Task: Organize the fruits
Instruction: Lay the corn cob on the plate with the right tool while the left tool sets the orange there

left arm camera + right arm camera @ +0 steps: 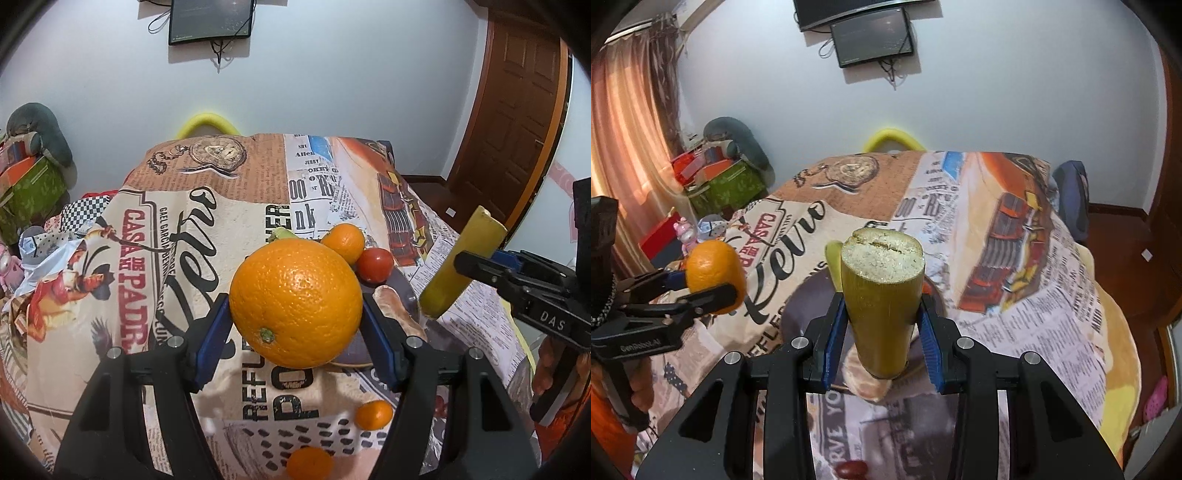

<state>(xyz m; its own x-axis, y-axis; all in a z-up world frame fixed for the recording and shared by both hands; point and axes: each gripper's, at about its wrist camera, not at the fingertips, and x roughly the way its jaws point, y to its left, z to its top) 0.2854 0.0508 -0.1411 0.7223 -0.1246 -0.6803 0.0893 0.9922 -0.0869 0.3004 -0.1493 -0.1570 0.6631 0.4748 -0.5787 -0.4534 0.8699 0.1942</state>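
Observation:
My left gripper [295, 314] is shut on a big orange [295, 302] and holds it above the table; it also shows in the right wrist view [714, 277]. My right gripper [882, 325] is shut on a yellow-green cut stalk piece [881, 295], also seen in the left wrist view [458, 266]. A dark plate [404, 291] lies behind the orange with a small orange [343, 242], a red tomato [375, 264] and a pale brown piece [395, 310] on it. Two small oranges [373, 414] [310, 463] lie on the cloth near me.
The table is covered by a printed cloth [147, 258]. A yellow chair back [207, 123] stands behind it. Boxes and toys [26, 177] are piled at the left. A wooden door [517, 110] is at the right. A dark red fruit [851, 469] lies at the near edge.

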